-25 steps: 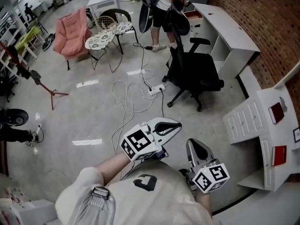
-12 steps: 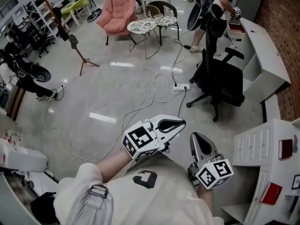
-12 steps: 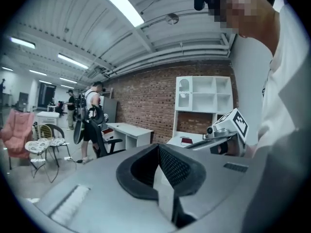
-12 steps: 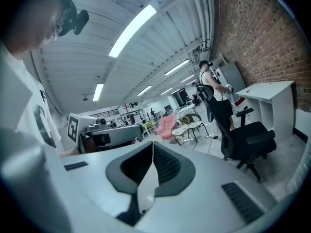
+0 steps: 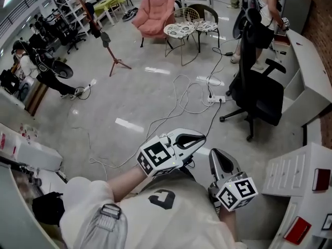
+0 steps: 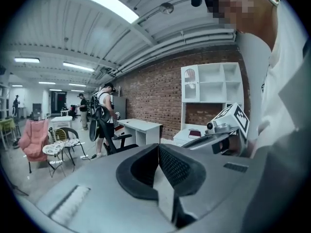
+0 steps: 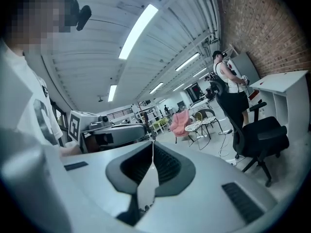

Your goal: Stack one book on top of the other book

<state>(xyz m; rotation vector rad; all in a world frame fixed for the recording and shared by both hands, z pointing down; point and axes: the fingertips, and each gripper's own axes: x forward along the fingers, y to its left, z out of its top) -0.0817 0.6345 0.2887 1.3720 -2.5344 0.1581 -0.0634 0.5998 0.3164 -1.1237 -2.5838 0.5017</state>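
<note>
Both grippers are held close to the person's chest, side by side, over bare floor. The left gripper (image 5: 199,138) (image 6: 158,148) is shut with nothing between its jaws. The right gripper (image 5: 216,155) (image 7: 153,147) is likewise shut and empty, a little to the right of the left one. Two flat red things, perhaps books (image 5: 321,179), lie on the white shelf unit (image 5: 295,170) at the right edge of the head view; a dark red one (image 6: 196,133) shows on a white desk in the left gripper view. Neither gripper is near them.
A black office chair (image 5: 259,92) stands ahead to the right, with cables (image 5: 192,95) and a power strip on the floor beside it. Behind it runs a white desk (image 5: 306,71) where a person (image 5: 267,4) stands. A pink armchair (image 5: 155,14) and a stand (image 5: 111,51) are farther back.
The head view has swung left across the room: the chair, desk and shelf unit slid towards the right edge. Both grippers kept their place before the chest and stayed shut.
</note>
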